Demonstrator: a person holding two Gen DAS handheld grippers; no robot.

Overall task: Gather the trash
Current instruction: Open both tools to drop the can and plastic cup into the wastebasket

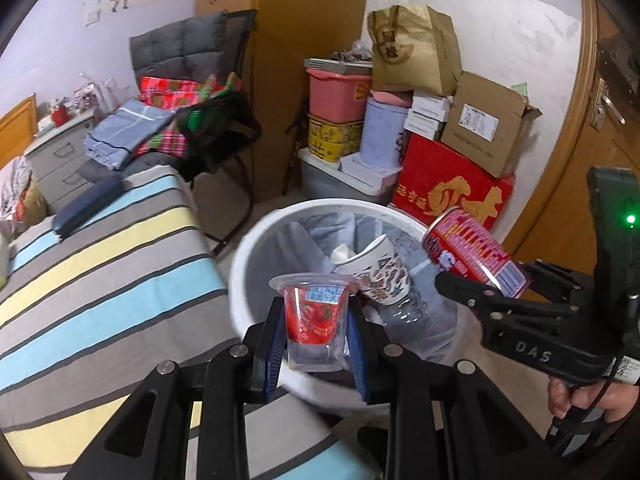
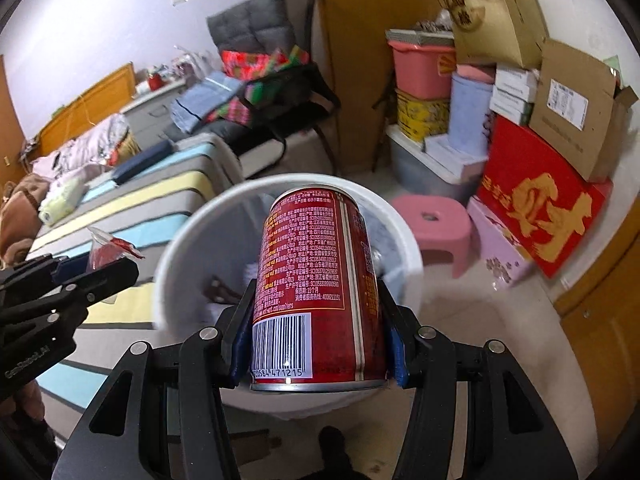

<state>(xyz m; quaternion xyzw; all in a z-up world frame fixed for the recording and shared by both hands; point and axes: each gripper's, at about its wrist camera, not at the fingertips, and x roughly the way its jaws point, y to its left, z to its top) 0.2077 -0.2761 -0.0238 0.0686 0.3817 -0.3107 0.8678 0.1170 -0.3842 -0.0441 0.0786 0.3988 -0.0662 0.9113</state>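
Note:
My left gripper (image 1: 314,320) is shut on a clear plastic cup with a red strawberry label (image 1: 314,314), held upright over the near rim of a white trash bin (image 1: 248,248). Inside the bin lie a patterned paper cup (image 1: 380,276), a clear bottle and crumpled paper. My right gripper (image 2: 318,320) is shut on a red drink can (image 2: 320,280), its barcode end toward the camera, above the same white trash bin (image 2: 180,248). In the left wrist view the red drink can (image 1: 472,252) hangs over the bin's right rim. In the right wrist view the left gripper's fingers (image 2: 92,276) show at the left edge.
A bed with a striped cover (image 1: 100,280) lies left of the bin. Behind it stand a dark chair piled with cloth (image 1: 192,120) and stacked boxes and tubs (image 1: 440,140). A pink stool (image 2: 432,224) and a wooden door (image 2: 600,320) are on the right.

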